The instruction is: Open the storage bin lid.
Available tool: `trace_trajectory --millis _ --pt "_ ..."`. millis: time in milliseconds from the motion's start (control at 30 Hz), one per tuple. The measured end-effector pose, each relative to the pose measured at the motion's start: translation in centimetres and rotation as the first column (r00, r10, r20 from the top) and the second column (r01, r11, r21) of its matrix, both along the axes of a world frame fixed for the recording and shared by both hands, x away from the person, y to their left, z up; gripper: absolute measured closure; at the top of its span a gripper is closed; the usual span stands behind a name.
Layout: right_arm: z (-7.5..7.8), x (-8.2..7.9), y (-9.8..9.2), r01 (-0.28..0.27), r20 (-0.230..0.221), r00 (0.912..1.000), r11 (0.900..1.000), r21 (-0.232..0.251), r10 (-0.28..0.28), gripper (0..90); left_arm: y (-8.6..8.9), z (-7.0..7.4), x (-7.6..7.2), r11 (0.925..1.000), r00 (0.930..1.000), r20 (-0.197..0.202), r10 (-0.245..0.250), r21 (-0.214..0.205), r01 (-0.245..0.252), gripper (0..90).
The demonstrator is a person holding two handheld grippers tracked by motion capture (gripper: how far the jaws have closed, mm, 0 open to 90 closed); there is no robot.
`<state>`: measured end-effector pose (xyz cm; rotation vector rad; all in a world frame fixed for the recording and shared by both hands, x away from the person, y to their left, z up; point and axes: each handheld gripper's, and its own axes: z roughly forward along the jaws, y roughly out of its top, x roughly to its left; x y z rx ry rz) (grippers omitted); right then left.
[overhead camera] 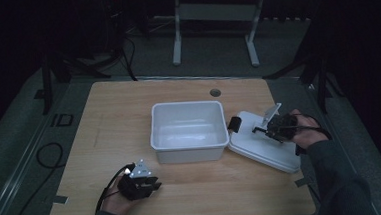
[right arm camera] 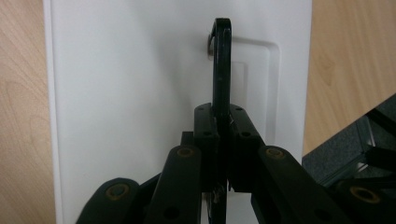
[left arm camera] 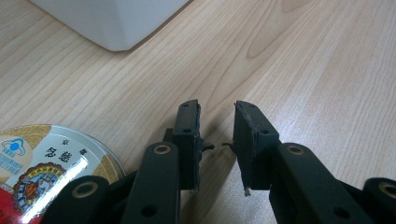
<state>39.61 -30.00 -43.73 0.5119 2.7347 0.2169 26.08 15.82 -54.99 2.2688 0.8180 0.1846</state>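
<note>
A white plastic tub [overhead camera: 187, 105] stands open in the middle of the wooden table. To its right lies a flat white lid [overhead camera: 261, 150] [right arm camera: 130, 93], slightly askew. A thin black handle [right arm camera: 222, 60] [overhead camera: 234, 124] rises from the lid, seen edge-on in the right gripper view. My right gripper [overhead camera: 258, 130] [right arm camera: 221, 109] is shut on that handle, with both pads pressed against its sides. My left gripper [overhead camera: 155, 185] [left arm camera: 217, 109] rests low over the table near the front left. Its jaws stand a little apart, with only bare wood between them.
A round printed tin [left arm camera: 42, 163] lies close beside the left gripper. A cable hole [overhead camera: 215, 92] sits near the table's far edge. The tub's corner [left arm camera: 116, 28] is just ahead of the left gripper. The table's right edge [overhead camera: 303, 180] lies just beyond the lid.
</note>
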Motion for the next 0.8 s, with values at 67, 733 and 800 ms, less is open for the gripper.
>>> trace_trajectory --millis 67,733,800 --pt "-0.4 0.0 0.2 -0.002 -0.003 1.0 1.0 -0.009 0.002 84.2 0.0 0.0 0.0 1.0 1.0 0.0 0.0 -0.001 0.0 71.3" --pt "-3.0 0.0 0.9 -0.004 -0.023 0.9997 0.9997 -0.025 0.003 83.9 0.0 0.0 0.0 1.0 1.0 0.001 -0.001 0.001 0.001 71.3" --pt "-3.2 -0.1 1.0 -0.01 -0.031 0.9995 0.9996 -0.025 0.009 83.8 0.0 0.0 0.0 1.0 1.0 0.0 0.001 0.0 -0.001 71.3"
